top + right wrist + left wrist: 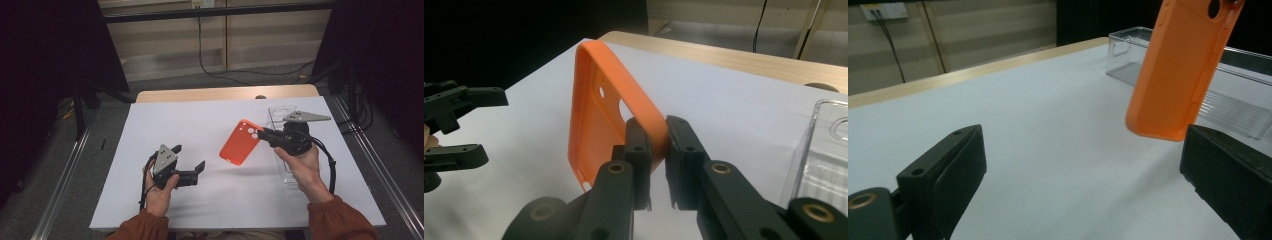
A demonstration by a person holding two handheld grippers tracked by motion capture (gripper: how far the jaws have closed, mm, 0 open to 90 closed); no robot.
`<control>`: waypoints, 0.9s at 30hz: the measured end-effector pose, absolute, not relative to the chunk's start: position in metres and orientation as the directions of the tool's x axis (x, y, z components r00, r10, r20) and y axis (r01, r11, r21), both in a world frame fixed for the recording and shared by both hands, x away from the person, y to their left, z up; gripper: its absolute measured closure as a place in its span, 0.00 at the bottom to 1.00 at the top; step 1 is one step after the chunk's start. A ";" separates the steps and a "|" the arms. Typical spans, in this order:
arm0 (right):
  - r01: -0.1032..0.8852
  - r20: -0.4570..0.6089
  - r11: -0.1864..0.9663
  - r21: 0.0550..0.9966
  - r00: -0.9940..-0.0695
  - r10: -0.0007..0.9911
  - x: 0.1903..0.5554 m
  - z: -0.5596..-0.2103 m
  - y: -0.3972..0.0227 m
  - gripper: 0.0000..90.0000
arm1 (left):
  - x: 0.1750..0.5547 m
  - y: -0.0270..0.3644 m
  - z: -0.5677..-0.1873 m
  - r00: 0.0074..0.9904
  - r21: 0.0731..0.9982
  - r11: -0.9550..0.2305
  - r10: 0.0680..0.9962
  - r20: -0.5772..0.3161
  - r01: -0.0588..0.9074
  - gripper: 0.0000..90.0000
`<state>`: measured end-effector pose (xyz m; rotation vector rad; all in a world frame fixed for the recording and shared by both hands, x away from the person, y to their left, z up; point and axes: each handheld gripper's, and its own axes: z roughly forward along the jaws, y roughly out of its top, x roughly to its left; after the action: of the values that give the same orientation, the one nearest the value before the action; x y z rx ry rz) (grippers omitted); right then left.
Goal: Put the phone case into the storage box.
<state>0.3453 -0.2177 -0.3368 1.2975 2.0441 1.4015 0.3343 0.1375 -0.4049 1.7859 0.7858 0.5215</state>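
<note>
An orange phone case hangs tilted above the white tabletop. My right gripper is shut on its upper rim beside the camera cut-out. In the right gripper view the two jaws pinch the case's wall at the right gripper's tips. My left gripper sits low at the front left, open, with nothing between its jaws and pointing towards the case. From the left gripper view the case hangs ahead and to the right, above the wide left gripper opening.
A clear plastic phone case lies on the table under and behind the right hand, also seen as a clear shell and a clear shell. A wooden strip runs along the table's far edge. Cables hang on the back wall.
</note>
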 end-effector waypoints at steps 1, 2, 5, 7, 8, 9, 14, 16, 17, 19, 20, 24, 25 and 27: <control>0.488 0.205 0.093 0.868 -0.524 0.827 0.345 -0.336 -0.219 0.89 | 0.334 0.139 -0.405 0.685 0.942 -0.211 0.728 -0.026 0.260 0.05; 0.487 0.208 0.087 0.869 -0.520 0.828 0.345 -0.335 -0.220 0.89 | 0.334 0.140 -0.405 0.682 0.943 -0.210 0.731 -0.024 0.258 0.05; 0.476 0.205 0.081 0.876 -0.518 0.830 0.344 -0.331 -0.224 0.89 | 0.333 0.144 -0.404 0.676 0.946 -0.203 0.737 -0.022 0.252 0.05; 0.471 0.202 0.078 0.879 -0.515 0.833 0.343 -0.329 -0.226 0.89 | 0.333 0.146 -0.404 0.670 0.946 -0.205 0.742 -0.016 0.250 0.05; 0.468 0.201 0.075 0.880 -0.512 0.835 0.343 -0.328 -0.227 0.89 | 0.332 0.146 -0.404 0.669 0.947 -0.202 0.743 -0.017 0.249 0.05; 0.467 0.203 0.072 0.881 -0.511 0.836 0.344 -0.327 -0.229 0.89 | 0.332 0.147 -0.403 0.666 0.946 -0.209 0.746 -0.009 0.247 0.05; 0.457 0.189 0.072 0.887 -0.499 0.846 0.344 -0.323 -0.235 0.89 | 0.331 0.152 -0.403 0.659 0.948 -0.208 0.752 -0.002 0.241 0.05; 0.451 0.189 0.063 0.890 -0.492 0.850 0.345 -0.322 -0.238 0.89 | 0.331 0.155 -0.403 0.647 0.949 -0.214 0.762 0.013 0.232 0.05; 0.448 0.189 0.059 0.892 -0.489 0.852 0.345 -0.321 -0.240 0.89 | 0.331 0.156 -0.404 0.648 0.949 -0.210 0.762 0.009 0.234 0.05; 0.438 0.182 0.056 0.897 -0.482 0.857 0.346 -0.318 -0.245 0.89 | 0.330 0.159 -0.404 0.635 0.948 -0.210 0.772 0.011 0.238 0.05; 0.436 0.182 0.052 0.899 -0.477 0.860 0.346 -0.316 -0.248 0.89 | 0.330 0.160 -0.405 0.631 0.950 -0.206 0.776 0.013 0.235 0.05; 0.432 0.175 0.045 0.901 -0.458 0.872 0.348 -0.312 -0.257 0.89 | 0.329 0.163 -0.406 0.632 0.945 -0.214 0.775 0.011 0.245 0.05; 0.430 0.169 0.048 0.902 -0.453 0.875 0.349 -0.312 -0.258 0.89 | 0.329 0.164 -0.406 0.636 0.945 -0.212 0.772 0.005 0.250 0.05; 0.429 0.163 0.051 0.902 -0.447 0.880 0.350 -0.310 -0.261 0.89 | 0.328 0.167 -0.407 0.633 0.944 -0.203 0.774 -0.008 0.260 0.05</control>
<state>0.3495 -0.2613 -0.3102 1.3097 1.8995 1.3761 0.3277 0.1670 -0.4069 1.7612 0.8411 0.5863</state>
